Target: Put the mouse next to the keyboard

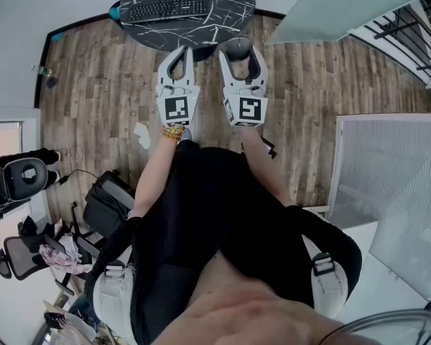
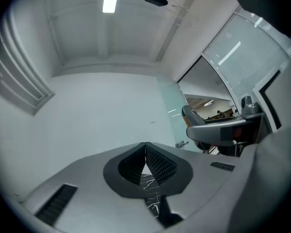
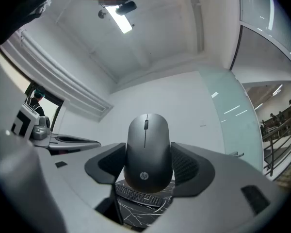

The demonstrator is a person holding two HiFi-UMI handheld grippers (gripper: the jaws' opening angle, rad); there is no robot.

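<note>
A dark grey mouse (image 1: 238, 47) hangs in the air between the jaws of my right gripper (image 1: 241, 54), whose pads press on both its sides. In the right gripper view the mouse (image 3: 148, 149) stands upright and fills the gap of the right gripper (image 3: 148, 165). Below it show the black keyboard (image 3: 138, 194) and the round black marble table (image 3: 134, 214). The keyboard (image 1: 167, 8) lies on the left part of the table (image 1: 226, 16), ahead of both grippers. My left gripper (image 1: 182, 51) is shut on nothing, its tips meeting (image 2: 145, 146), beside the right one.
Wood floor (image 1: 93, 70) surrounds the table. A frosted glass panel (image 1: 345, 6) stands at the right and a stair railing (image 1: 416, 27) beyond it. Office chairs (image 1: 21, 178) and a black bag (image 1: 108, 203) crowd the left. A white scrap (image 1: 141, 134) lies on the floor.
</note>
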